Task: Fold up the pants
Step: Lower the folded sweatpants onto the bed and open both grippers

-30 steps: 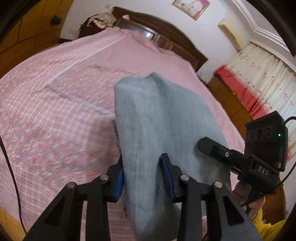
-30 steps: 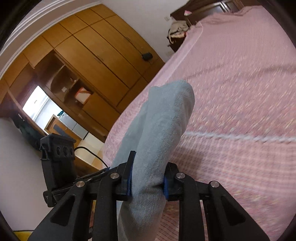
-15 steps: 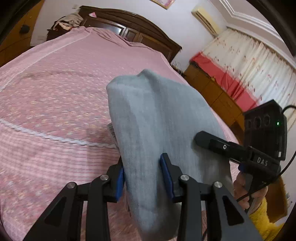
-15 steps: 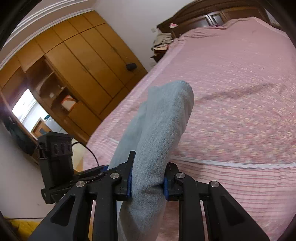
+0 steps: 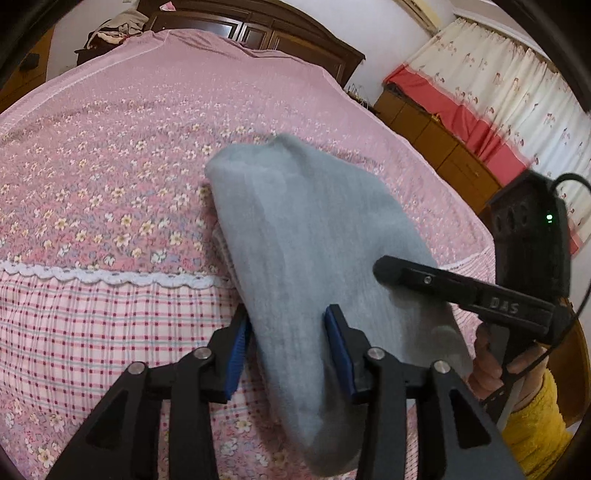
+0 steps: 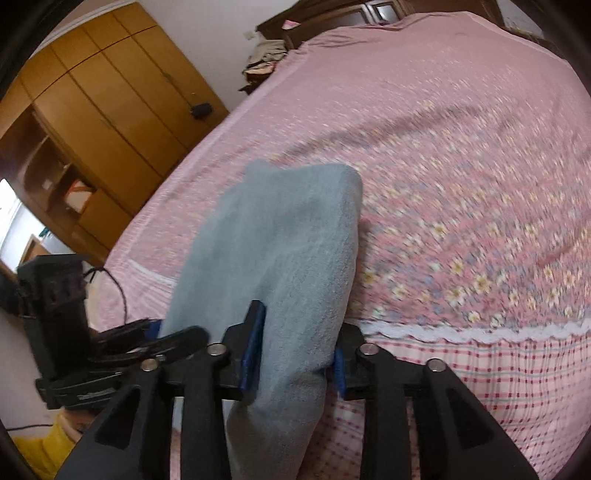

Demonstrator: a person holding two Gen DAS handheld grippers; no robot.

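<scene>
The grey pants (image 5: 314,251) hang as a thick folded bundle above the pink bed (image 5: 110,184). My left gripper (image 5: 288,354) is shut on one side of the bundle, its blue pads pressed into the cloth. My right gripper (image 6: 295,354) is shut on the other side of the same pants (image 6: 280,251). The right gripper also shows in the left wrist view (image 5: 384,267), clamped on the cloth edge, and the left gripper shows at lower left in the right wrist view (image 6: 162,336). The lower end of the pants is hidden below both views.
A pink flowered bedspread (image 6: 461,166) with a white lace strip (image 5: 110,277) and a checked border covers the bed. A dark wooden headboard (image 5: 258,29) stands at the far end, a wooden wardrobe (image 6: 92,110) on one side, curtains and low cabinets (image 5: 461,147) on the other.
Both grippers have tilted down and come closer to the bed with the pants still held; the lace strip and checked border have come into view.
</scene>
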